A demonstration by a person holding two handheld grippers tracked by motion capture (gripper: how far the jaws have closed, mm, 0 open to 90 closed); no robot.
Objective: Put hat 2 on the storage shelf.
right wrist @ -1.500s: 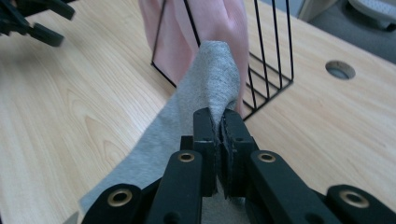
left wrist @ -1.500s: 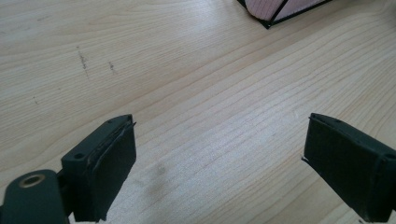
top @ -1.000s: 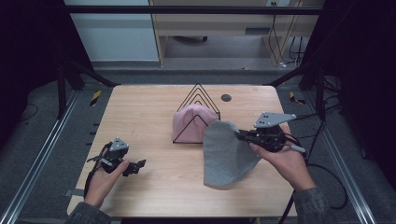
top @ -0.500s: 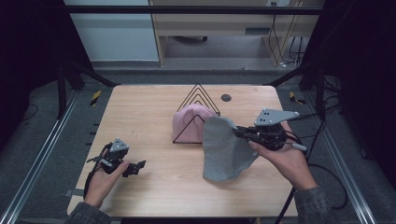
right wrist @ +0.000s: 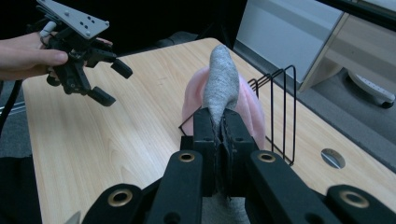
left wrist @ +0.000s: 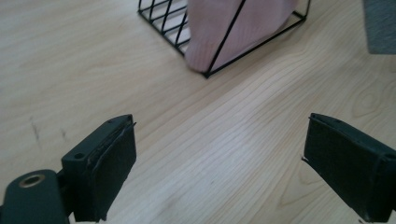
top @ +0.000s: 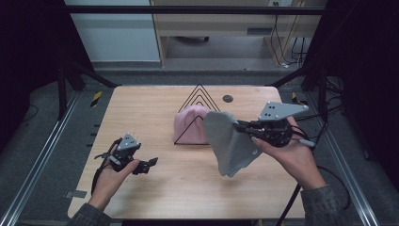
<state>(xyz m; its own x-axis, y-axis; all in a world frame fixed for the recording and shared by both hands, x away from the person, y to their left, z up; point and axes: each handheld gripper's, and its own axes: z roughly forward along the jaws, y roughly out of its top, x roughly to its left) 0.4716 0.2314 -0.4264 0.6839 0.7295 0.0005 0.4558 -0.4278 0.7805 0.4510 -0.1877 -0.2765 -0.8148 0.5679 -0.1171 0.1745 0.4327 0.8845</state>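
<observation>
From the high view we see our right gripper (top: 241, 127) clamped on a grey cloth (top: 230, 146), which hangs from its jaws above the wooden table (top: 155, 188), just in front of the black wire rack (top: 200, 101) that carries a pink cloth (top: 190, 125); our left gripper (top: 148, 165) sits low over the table's left part, well apart from both, its jaws spread with nothing between them. In the left gripper view the two black pads (left wrist: 114, 163) stand wide over bare wood, with the rack (left wrist: 163, 23) and the pink cloth (left wrist: 233, 28) ahead and a corner of the grey cloth (left wrist: 380, 23) at the top right edge. In the right gripper view our jaws are pressed tight on a fold of the grey cloth (right wrist: 222, 79) (it rises in a hump just beyond the tips), the pink cloth (right wrist: 252, 109) and rack (right wrist: 280, 112) lie behind it, and the left gripper (right wrist: 109, 81) hovers open at the upper left.
</observation>
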